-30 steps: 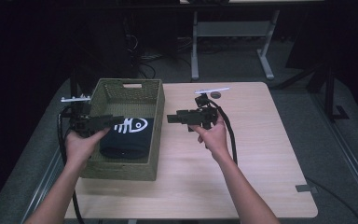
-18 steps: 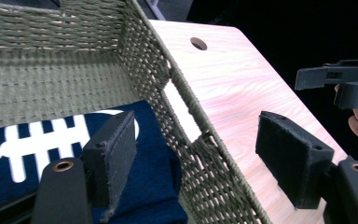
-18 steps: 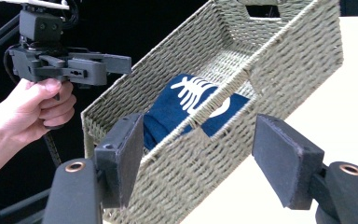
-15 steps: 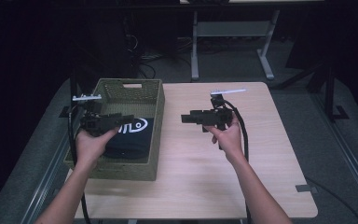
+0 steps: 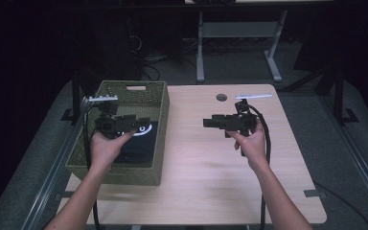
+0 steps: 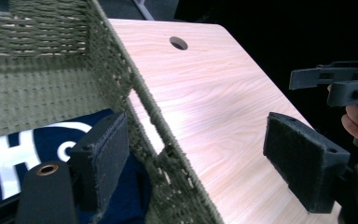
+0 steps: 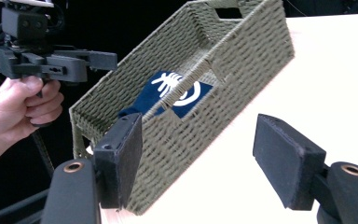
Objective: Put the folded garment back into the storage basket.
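In the high view the olive-green woven rectangular basket (image 5: 124, 132) sits on the left part of the pale wooden bench (image 5: 206, 167), its long side running from the lower left toward the upper middle of the frame. Inside it, on the floor of the basket, lies a folded dark navy cloth with a white printed emblem (image 5: 136, 139), toward the right wall of the basket.

The left gripper (image 5: 141, 122) hangs above the basket at middle left of the high view, held level in the person's left hand (image 5: 106, 146), its tips pointing to the right over the cloth. Its jaws have just been opening and stand wide apart with nothing clamped between them; in the left gripper view the basket's right wall (image 6: 154, 126) runs up between the two black pads (image 6: 107, 161), with the cloth (image 6: 37, 144) at lower left beyond the near pad, and neither pad presses on it.

The right gripper (image 5: 210, 122) is right of centre in the high view, held level over bare bench by the right hand (image 5: 249, 141), its tips pointing left toward the basket and well apart from it. Its jaws are also spread with nothing between them; in the right gripper view they frame the basket (image 7: 242, 60), with the cloth (image 7: 177, 91) showing through the handle cut-out at the frame's centre and the left gripper (image 7: 105, 60) at upper left.
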`<state>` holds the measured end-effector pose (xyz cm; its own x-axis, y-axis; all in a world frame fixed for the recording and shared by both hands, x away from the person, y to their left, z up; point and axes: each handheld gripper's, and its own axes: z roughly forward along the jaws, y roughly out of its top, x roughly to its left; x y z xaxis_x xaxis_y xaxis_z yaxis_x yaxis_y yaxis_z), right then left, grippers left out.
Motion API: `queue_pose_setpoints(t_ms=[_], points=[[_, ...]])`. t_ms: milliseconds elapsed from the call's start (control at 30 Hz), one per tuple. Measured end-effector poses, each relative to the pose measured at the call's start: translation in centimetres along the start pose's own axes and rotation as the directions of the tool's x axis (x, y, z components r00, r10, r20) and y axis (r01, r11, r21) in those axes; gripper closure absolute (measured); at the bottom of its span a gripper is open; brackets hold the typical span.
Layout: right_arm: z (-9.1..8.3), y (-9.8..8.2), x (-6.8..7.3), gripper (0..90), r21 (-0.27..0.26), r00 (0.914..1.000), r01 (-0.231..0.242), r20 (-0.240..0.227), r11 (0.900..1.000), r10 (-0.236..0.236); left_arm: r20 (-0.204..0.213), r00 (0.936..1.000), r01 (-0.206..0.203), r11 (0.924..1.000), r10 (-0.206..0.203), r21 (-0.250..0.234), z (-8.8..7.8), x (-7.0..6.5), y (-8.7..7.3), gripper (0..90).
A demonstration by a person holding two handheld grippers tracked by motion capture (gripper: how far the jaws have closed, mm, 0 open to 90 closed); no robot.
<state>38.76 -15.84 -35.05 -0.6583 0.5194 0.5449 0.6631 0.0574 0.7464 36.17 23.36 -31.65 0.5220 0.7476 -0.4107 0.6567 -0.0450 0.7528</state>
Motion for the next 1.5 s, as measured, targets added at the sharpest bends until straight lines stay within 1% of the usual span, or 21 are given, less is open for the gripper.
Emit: queue_pose_setpoints(t_ms=[100,267,333,400,467,500,600,767,1000,1067,1100,1167,1333,1433,1500], points=[[-0.7,-0.3,-0.4,32.3,-0.004,0.9999,-0.004,0.012,1.0,0.004,0.007,0.9999,-0.007,1.0,0.007,0.004,0.4,-0.5,0.0,20.8],[-1.7,-0.8,-1.0,31.6,-0.01,0.9998,-0.015,0.016,1.0,0.015,0.027,0.9995,-0.018,0.9997,0.017,0.016,1.1,-1.4,0.1,20.7],[-2.1,-1.0,-1.2,31.2,-0.013,0.9997,-0.016,0.019,1.0,0.016,0.023,0.9994,-0.027,0.9995,0.027,0.016,1.4,-2.0,0.1,20.8],[-2.5,-1.3,-1.5,31.1,-0.014,0.9993,-0.033,0.016,0.999,0.033,0.035,0.9987,-0.036,0.9991,0.036,0.021,1.7,-2.4,0.2,20.8],[-2.9,-1.5,-1.8,30.8,-0.018,0.9994,-0.027,0.021,0.999,0.028,0.037,0.9984,-0.044,0.9988,0.043,0.022,2.0,-2.7,0.2,20.8],[-3.2,-1.6,-1.9,30.8,-0.016,0.999,-0.039,0.023,0.999,0.039,0.042,0.9983,-0.041,0.9989,0.04,0.023,2.1,-2.9,0.2,20.8],[-3.8,-1.9,-2.4,30.8,-0.022,0.9985,-0.044,0.031,0.999,0.044,0.049,0.9975,-0.053,0.9983,0.052,0.025,2.6,-3.3,0.1,20.7],[-4.7,-2.4,-2.9,30.8,-0.017,0.9977,-0.048,0.047,0.999,0.048,0.062,0.9966,-0.055,0.9983,0.054,0.02,3.2,-4.1,-0.1,20.7],[-6.1,-3.2,-3.5,30.8,-0.021,0.9954,-0.063,0.071,0.998,0.064,0.097,0.9925,-0.077,0.9964,0.074,0.034,3.8,-5.1,-0.3,21.0],[-6.4,-3.4,-3.8,30.8,-0.028,0.9951,-0.058,0.079,0.998,0.06,0.105,0.9914,-0.082,0.9961,0.078,0.034,4.0,-5.4,-0.5,21.0],[-6.6,-3.6,-3.9,30.7,-0.026,0.9944,-0.065,0.082,0.998,0.067,0.109,0.9912,-0.079,0.9963,0.075,0.034,4.1,-5.5,-0.6,21.0],[-7.0,-3.9,-4.2,30.6,-0.029,0.9932,-0.069,0.092,0.997,0.071,0.119,0.9895,-0.088,0.9954,0.083,0.038,4.4,-5.7,-0.8,21.0],[-7.9,-4.7,-4.8,30.4,-0.023,0.9886,-0.087,0.122,0.996,0.089,0.137,0.9875,-0.084,0.9958,0.078,0.036,5.0,-6.1,-1.3,20.9],[-8.4,-5.0,-5.0,30.4,-0.029,0.9863,-0.097,0.131,0.995,0.1,0.147,0.9854,-0.093,0.9948,0.086,0.042,5.3,-6.5,-1.6,20.9],[-8.6,-5.3,-5.1,30.4,-0.026,0.9853,-0.092,0.142,0.995,0.095,0.16,0.9832,-0.095,0.9946,0.088,0.04,5.5,-6.9,-1.7,20.9]])
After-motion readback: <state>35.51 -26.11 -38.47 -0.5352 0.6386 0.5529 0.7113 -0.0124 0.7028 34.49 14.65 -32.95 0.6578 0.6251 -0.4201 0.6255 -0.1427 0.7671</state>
